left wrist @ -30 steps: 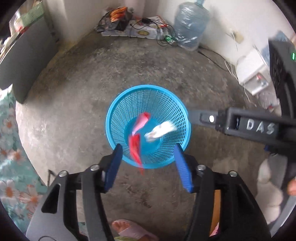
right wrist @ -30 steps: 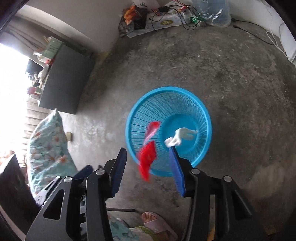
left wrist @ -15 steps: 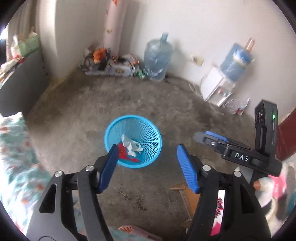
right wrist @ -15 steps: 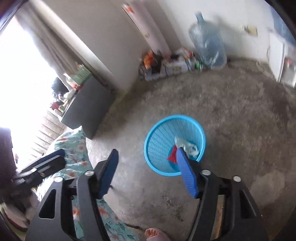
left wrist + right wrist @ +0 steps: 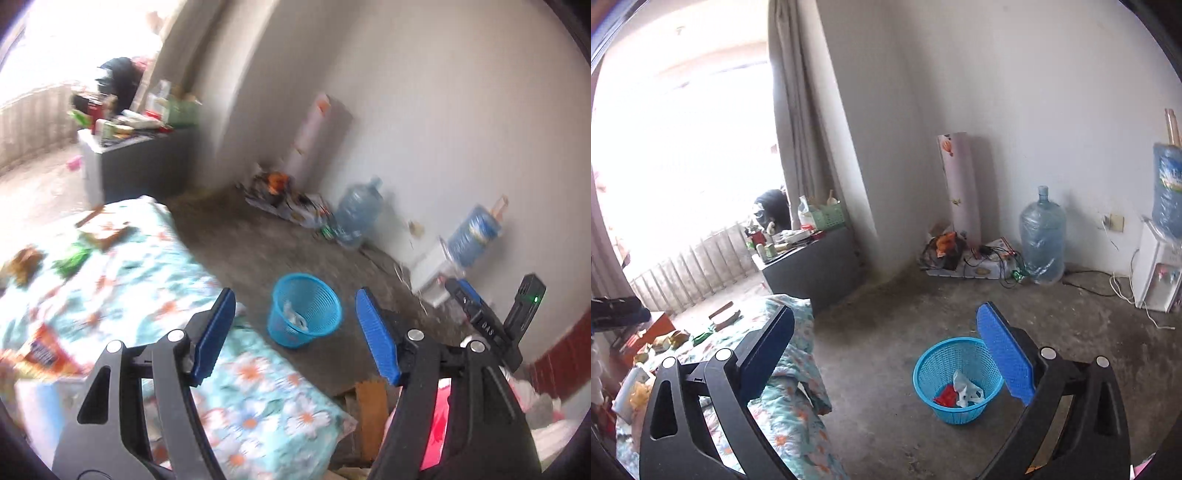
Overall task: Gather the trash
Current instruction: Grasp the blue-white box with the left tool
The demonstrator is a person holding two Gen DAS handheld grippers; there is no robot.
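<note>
Both hand-held grippers, left and right, have just been opening and hold nothing; the basket sits ahead, so fetching bed litter looks next.

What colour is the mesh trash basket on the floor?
Bright blue basket; clearest in the right wrist view.
</note>
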